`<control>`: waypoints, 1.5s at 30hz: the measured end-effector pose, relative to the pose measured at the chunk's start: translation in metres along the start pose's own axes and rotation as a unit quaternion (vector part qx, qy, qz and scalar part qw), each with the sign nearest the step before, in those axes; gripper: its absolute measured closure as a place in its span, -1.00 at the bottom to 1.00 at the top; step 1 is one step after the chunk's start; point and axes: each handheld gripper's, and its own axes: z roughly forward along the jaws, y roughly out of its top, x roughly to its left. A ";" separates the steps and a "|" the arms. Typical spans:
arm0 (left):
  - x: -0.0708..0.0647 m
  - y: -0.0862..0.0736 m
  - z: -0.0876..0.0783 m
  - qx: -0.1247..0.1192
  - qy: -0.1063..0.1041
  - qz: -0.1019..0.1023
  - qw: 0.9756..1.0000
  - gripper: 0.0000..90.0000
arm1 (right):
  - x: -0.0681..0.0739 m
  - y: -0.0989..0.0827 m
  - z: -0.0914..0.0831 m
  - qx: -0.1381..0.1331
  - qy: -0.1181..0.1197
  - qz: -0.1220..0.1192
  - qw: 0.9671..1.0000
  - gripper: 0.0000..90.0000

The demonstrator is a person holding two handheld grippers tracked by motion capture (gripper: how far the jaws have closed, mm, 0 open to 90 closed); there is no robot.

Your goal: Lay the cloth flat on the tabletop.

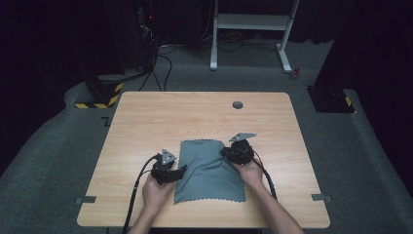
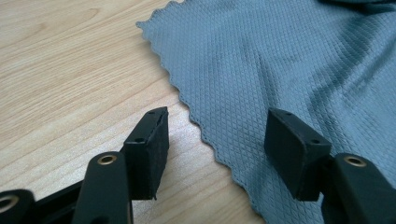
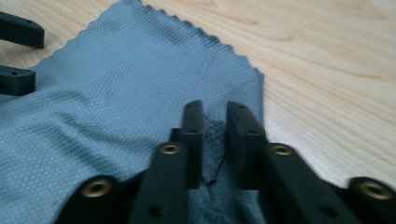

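Now my right tongs point(image 3: 215, 135) pinched cloth point(image 1: 208, 170) edge; left tongs point(image 2: 219, 140) gaped astride opposite edge. Risk: thin pinch slipping, cloth bunching on surface point(image 1: 146, 122).

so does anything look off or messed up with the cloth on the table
Nothing damaged or spilled. The grey cloth lies mostly flat, bunched only at the edge where the right gripper pinches it. The left gripper straddles the opposite scalloped edge, jaws open.

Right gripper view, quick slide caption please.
Right gripper pinching a raised fold of the grey cloth on the wooden table, left gripper open at the far edge.
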 end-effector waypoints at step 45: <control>0.041 0.065 0.057 0.045 0.027 -0.025 0.998 0.24 | -0.044 -0.001 0.002 0.023 -0.134 0.024 0.990 0.69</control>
